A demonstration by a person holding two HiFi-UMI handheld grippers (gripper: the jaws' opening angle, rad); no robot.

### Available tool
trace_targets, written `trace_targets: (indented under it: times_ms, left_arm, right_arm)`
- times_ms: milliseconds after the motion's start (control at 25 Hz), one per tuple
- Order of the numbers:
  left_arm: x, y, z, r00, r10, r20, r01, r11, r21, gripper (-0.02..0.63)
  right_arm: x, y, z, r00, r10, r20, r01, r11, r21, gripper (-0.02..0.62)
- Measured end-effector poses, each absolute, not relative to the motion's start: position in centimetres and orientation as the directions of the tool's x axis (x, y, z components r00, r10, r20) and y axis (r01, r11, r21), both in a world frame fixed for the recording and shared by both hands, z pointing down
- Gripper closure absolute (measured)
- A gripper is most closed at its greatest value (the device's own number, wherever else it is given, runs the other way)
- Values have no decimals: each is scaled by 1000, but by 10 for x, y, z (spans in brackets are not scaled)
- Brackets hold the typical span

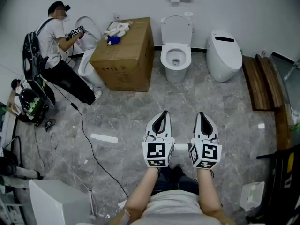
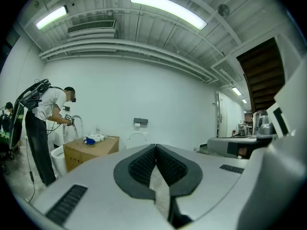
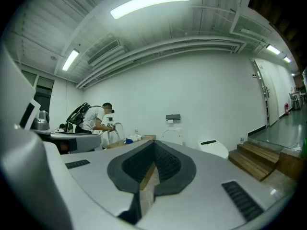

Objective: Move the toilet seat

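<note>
A white toilet stands against the far wall with its lid and seat raised upright; the raised lid also shows small in the left gripper view, and the same lid in the right gripper view. My left gripper and right gripper are held side by side low over the grey floor, well short of the toilet and pointing toward it. Both are shut with nothing between the pads, as the left gripper and right gripper show up close.
A closed smart toilet sits right of the target. A cardboard box with rags stands to its left, beside a person working on another toilet. Wooden steps line the right side. A cable crosses the floor.
</note>
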State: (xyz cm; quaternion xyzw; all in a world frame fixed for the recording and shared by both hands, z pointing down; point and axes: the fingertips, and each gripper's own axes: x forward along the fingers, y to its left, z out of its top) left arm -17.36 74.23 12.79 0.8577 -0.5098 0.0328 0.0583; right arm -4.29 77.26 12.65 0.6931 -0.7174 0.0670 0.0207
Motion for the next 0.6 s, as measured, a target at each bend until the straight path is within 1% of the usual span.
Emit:
trace_targets:
  times_ms: [600]
  left_arm:
    - [-162,734,126,491,-863,120,-871,-488,57,591]
  right_arm:
    - [-36,764,131,-27,-991,134,-997,17,-71,580]
